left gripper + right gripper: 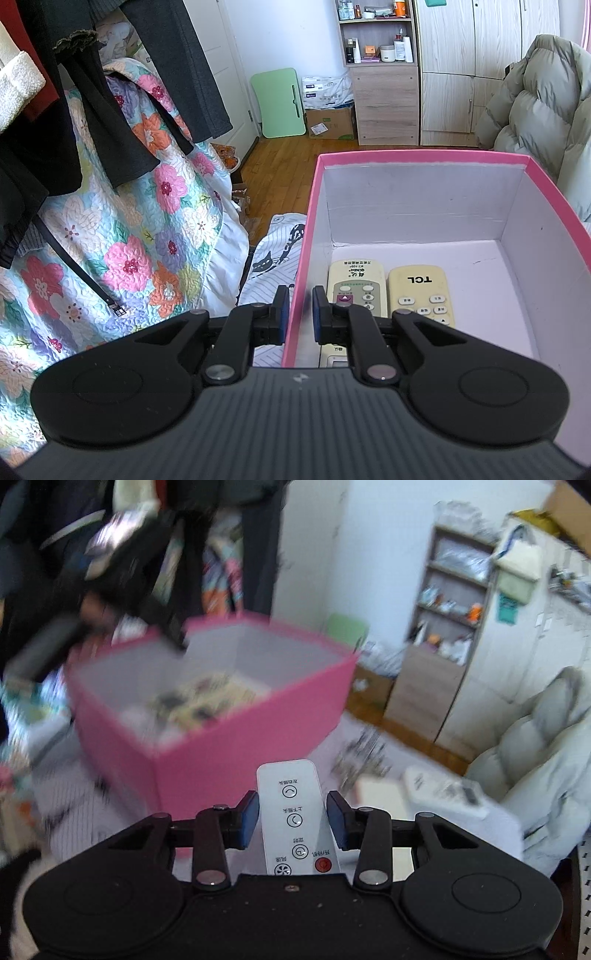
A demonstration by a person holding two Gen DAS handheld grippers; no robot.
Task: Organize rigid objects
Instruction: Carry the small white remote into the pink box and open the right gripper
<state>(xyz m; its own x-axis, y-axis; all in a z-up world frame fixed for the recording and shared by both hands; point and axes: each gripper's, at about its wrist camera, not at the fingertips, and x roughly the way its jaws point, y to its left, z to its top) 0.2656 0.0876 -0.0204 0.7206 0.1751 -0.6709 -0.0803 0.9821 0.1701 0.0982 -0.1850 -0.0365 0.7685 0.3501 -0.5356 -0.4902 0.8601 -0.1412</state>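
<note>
1. Currently, my left hand-held gripper [298, 314] straddles the left wall of the pink box [421, 157]: one blue pad outside, the other inside. Jaws are narrowly parted; whether the pads press the wall I cannot tell.
2. Inside the box, on its white floor, two cream remotes lie side by side at 12 o'clock from the gripper: the Qunda remote [355, 284] on the left, the TCL remote [421, 291] just beside it on the right. A third remote [334, 357] is partly hidden beneath the gripper.
3. My right hand-held gripper [292, 819] has the white fan remote [293, 812] lying between its blue pads, buttons up, red power button nearest the camera. A slight gap shows on either side; firm contact is not confirmed.
4. From the right wrist view, the box sits at 11 o'clock, blurred, on a striped bed sheet [74, 812].
5. A padded jacket [546, 746] lies at 3 o'clock.
</note>
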